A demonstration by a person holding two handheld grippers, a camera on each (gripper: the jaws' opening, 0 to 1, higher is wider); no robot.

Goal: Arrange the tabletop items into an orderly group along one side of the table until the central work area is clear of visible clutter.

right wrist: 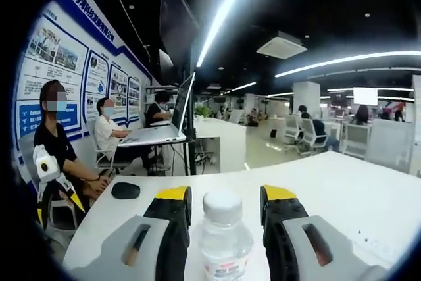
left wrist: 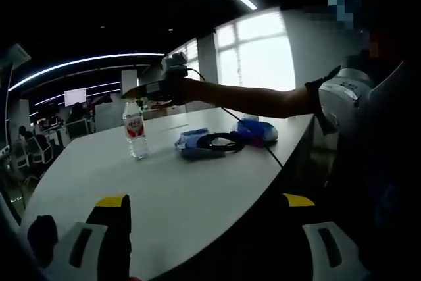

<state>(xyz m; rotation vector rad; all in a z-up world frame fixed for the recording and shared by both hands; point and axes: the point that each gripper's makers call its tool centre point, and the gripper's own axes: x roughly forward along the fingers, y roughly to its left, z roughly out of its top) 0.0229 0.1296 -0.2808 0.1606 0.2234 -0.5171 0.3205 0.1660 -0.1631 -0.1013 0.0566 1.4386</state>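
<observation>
A clear water bottle (left wrist: 135, 131) with a red label stands upright on the white table (left wrist: 197, 195). In the left gripper view, a hand holds my right gripper (left wrist: 158, 88) just above the bottle's top. In the right gripper view, the bottle's white cap (right wrist: 222, 204) rises between the yellow-tipped jaws of my right gripper (right wrist: 227, 193). The jaws are open, with a small gap on each side of the bottle. My left gripper (left wrist: 205, 201) is wide open over the table's near edge, holding nothing. Right of the bottle lie a blue pouch (left wrist: 191, 141), black headphones (left wrist: 222, 141) and a blue bag (left wrist: 258, 130).
A black mouse (right wrist: 125, 190) lies on the table near its far left edge. The person's bare arm (left wrist: 263, 100) reaches across above the blue items. Beyond the table are seated people (right wrist: 108, 137), a laptop on a stand (right wrist: 161, 133), desks and office chairs (right wrist: 309, 135).
</observation>
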